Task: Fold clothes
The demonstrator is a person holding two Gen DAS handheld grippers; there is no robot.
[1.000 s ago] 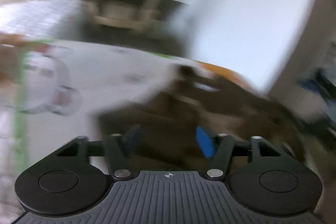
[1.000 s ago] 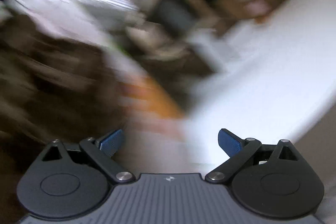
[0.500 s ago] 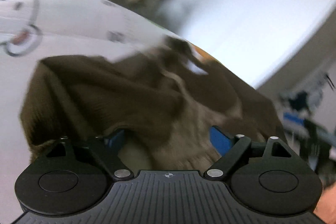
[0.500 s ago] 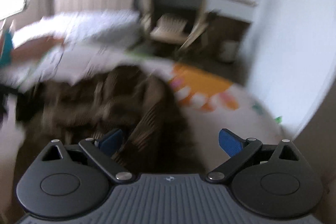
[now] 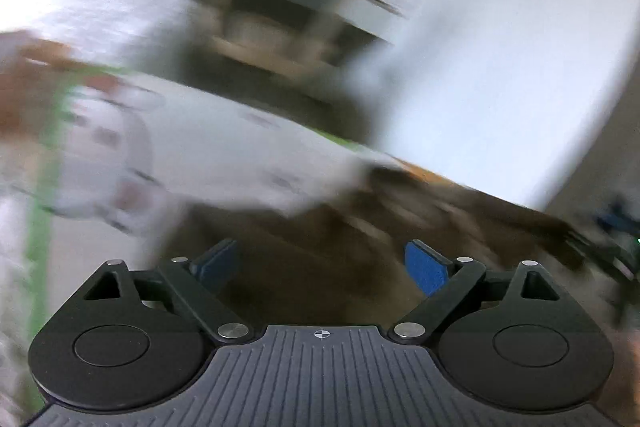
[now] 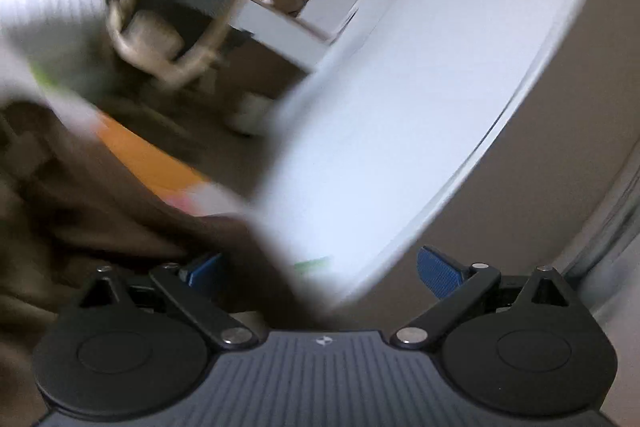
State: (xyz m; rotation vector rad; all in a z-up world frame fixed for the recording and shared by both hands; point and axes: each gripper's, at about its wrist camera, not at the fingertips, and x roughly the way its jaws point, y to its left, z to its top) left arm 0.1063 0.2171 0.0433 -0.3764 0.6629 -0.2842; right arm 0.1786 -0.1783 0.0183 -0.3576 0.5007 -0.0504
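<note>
Both views were heavily motion-smeared; soft daylight, no glare; fisheye bent edges (dark corners); only nearest gripper bodies stayed sharp.

The brown garment (image 5: 320,255) is soft matt cloth, the left gripper (image 5: 324,267) and right gripper (image 6: 320,267) are matt black ribbed plastic with blue textured pads (image 5: 424,267).

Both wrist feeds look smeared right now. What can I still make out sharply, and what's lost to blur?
Left wrist view: the left tongs are sharp and open; the brown garment and patterned white sheet are motion-streaked. Right wrist view: the right tongs are crisp and open; the garment and the chair smear diagonally, with fisheye bending at the edges.
</note>
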